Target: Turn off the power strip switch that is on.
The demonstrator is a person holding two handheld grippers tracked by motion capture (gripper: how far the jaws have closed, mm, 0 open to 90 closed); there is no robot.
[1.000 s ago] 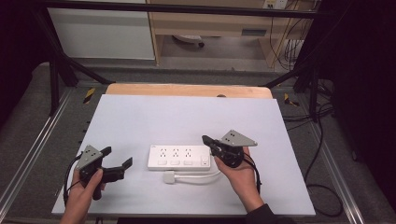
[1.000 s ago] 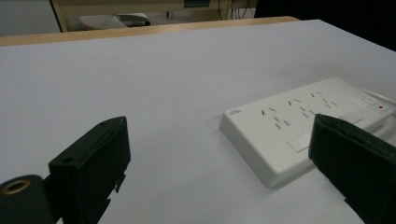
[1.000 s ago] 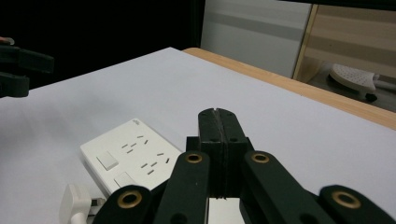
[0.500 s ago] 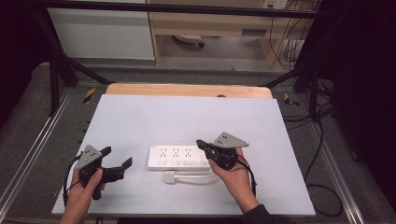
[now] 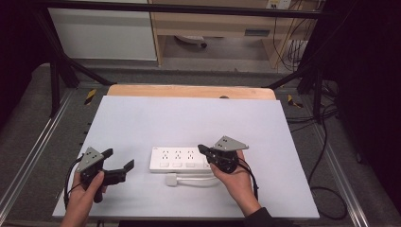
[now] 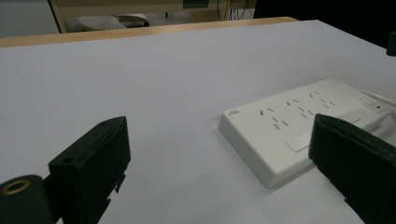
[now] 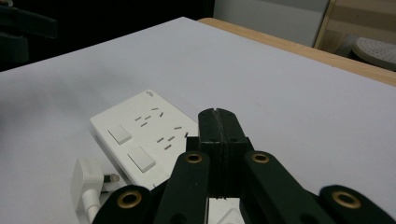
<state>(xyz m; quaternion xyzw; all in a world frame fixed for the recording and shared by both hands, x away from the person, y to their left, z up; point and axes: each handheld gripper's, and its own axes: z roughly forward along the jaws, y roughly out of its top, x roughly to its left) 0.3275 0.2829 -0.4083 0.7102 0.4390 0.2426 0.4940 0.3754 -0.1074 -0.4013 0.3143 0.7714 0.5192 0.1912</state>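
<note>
From above, I am holding my right gripper (image 5: 204, 152), clenched empty, over the right end of the flat white plastic power strip (image 5: 177, 159), which lies lengthwise across the table; my left gripper (image 5: 120, 160), released, waits left of it.

Along my right gripper (image 7: 218, 114), the power strip (image 7: 140, 135) is stretching away ahead-left.

Right claw (image 5: 202, 150) hides the power strip's (image 5: 177, 159) end — switch unseen.

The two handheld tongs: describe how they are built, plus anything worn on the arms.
Both are black. The left tongs and right tongs each carry a grey three-cornered plate on top and trail a black cable. The jaws are blocky black pads; brass-ringed holes mark the right tongs' linkage arms. A dark sleeve covers the right forearm.
</note>
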